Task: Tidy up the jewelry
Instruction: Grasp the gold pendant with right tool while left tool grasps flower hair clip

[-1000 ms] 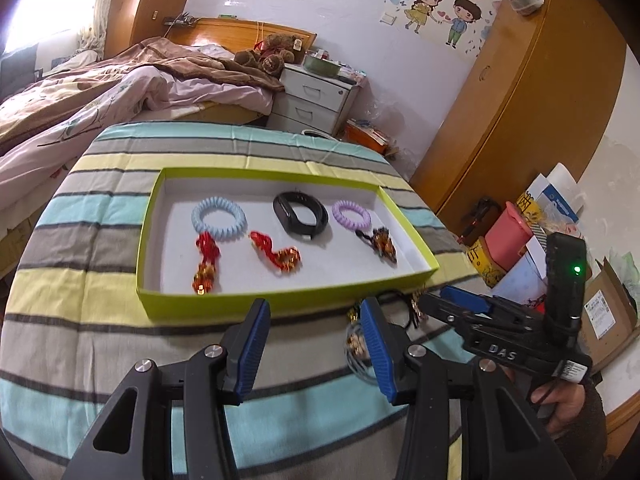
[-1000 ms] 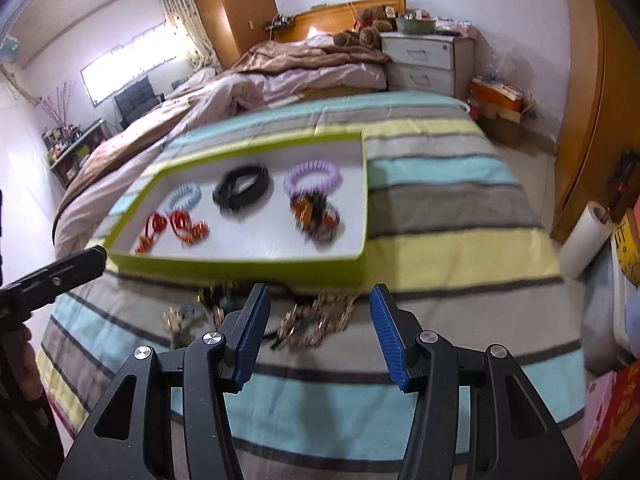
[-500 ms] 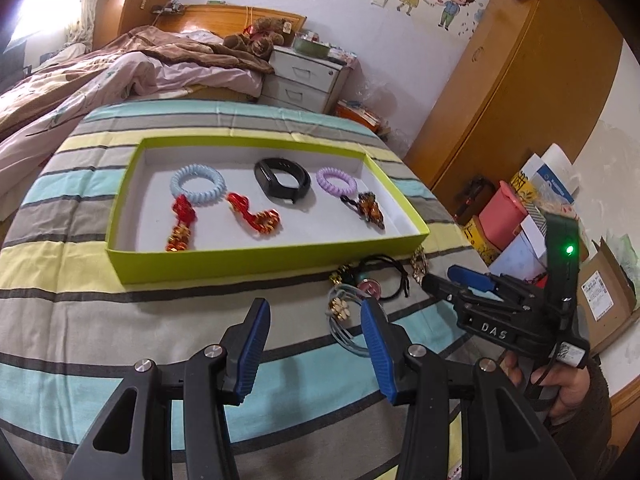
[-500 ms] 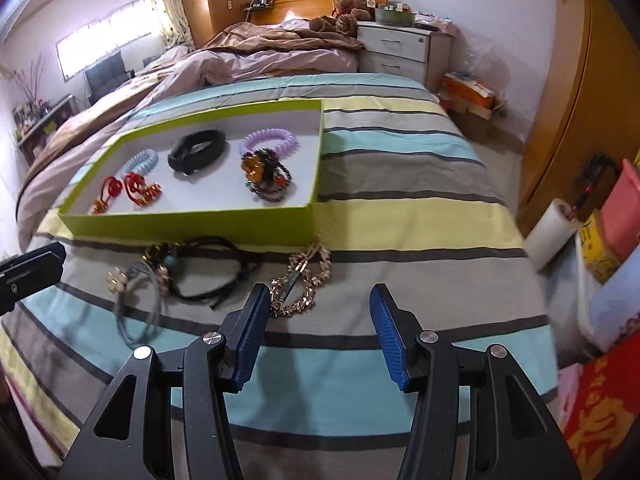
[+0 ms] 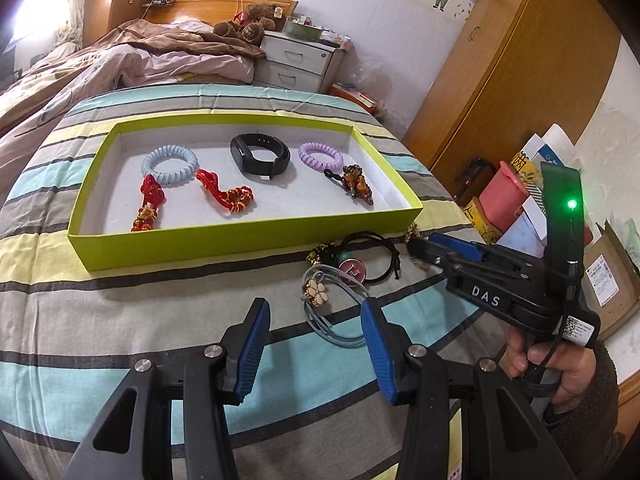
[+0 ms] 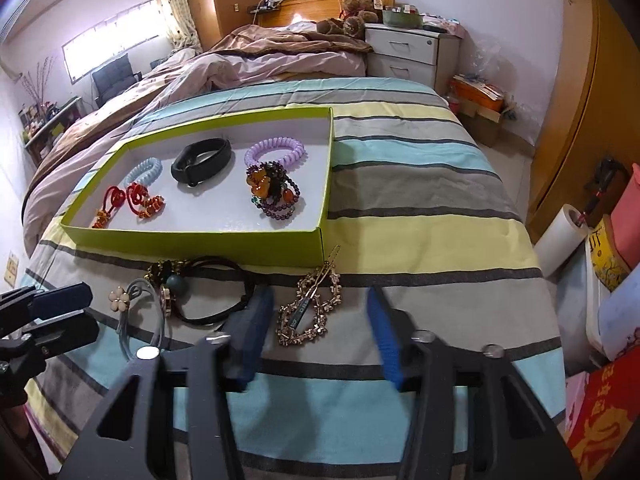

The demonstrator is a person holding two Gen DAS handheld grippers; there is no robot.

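Note:
A lime-green tray (image 5: 240,240) on the striped bed holds a blue coil tie (image 5: 170,166), a black band (image 5: 260,156), a purple coil tie (image 5: 320,156), two red knot charms (image 5: 150,208) and an amber bead piece (image 5: 356,184). In front of it lie a black cord tie (image 5: 372,256), a clear loop with a flower (image 5: 316,292) and a gold hair clip (image 6: 312,312). My left gripper (image 5: 316,320) is open just short of the clear loop. My right gripper (image 6: 318,308) straddles the gold clip; its jaws are closing but the pads stand apart from it.
The striped bedspread (image 6: 400,208) drops off to the right, where boxes, a pink bin (image 5: 502,200) and a paper roll (image 6: 560,236) sit on the floor. A wardrobe (image 5: 520,80) and a white nightstand (image 5: 296,62) stand beyond. A hand (image 5: 560,368) holds my right gripper.
Both views have pulled back and lowered from the tray to the loose pieces in front of it. The gold clip now sits centred between the right fingers, which look blurred. The left jaws kept their width.

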